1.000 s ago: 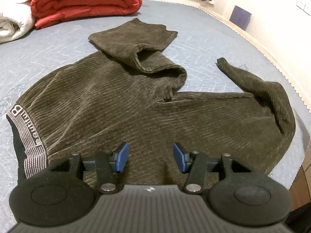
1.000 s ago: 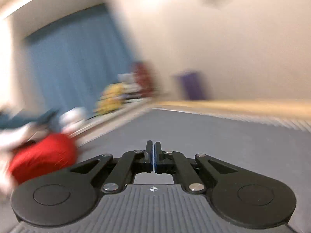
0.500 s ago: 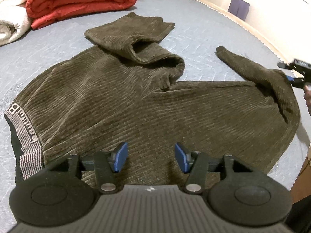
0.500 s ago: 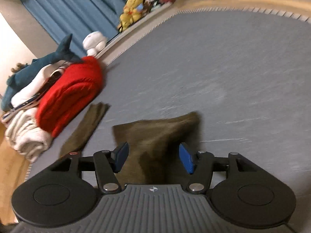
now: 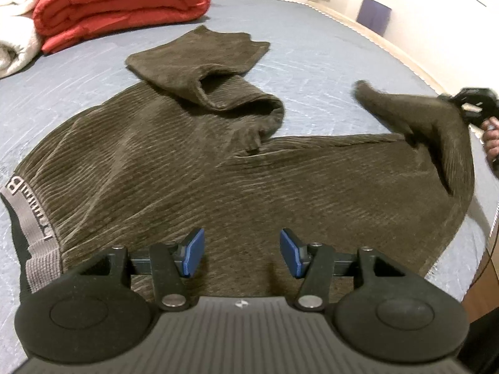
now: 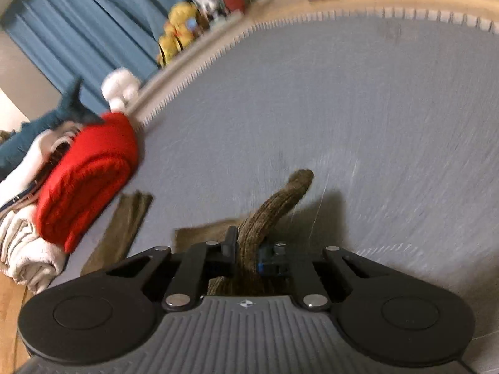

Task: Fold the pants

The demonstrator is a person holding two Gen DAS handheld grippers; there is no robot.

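pants (image 5: 187, 168) sprawled on bed (image 5: 312, 56), right leg cuff pinched.
your right tongs (image 6: 246, 254) are closing on the soft corduroy cuff; left tongs (image 5: 241, 257) hang wide over the seat, empty. limp, heavy-draping cloth: grip hems and waistband.

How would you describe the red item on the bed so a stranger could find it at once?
Start at the grey bed where the brown corduroy pants lie spread. Look past the pants to the far corner: the red quilt sits folded in thick layers beside a cream blanket. It is the only bright red thing there.
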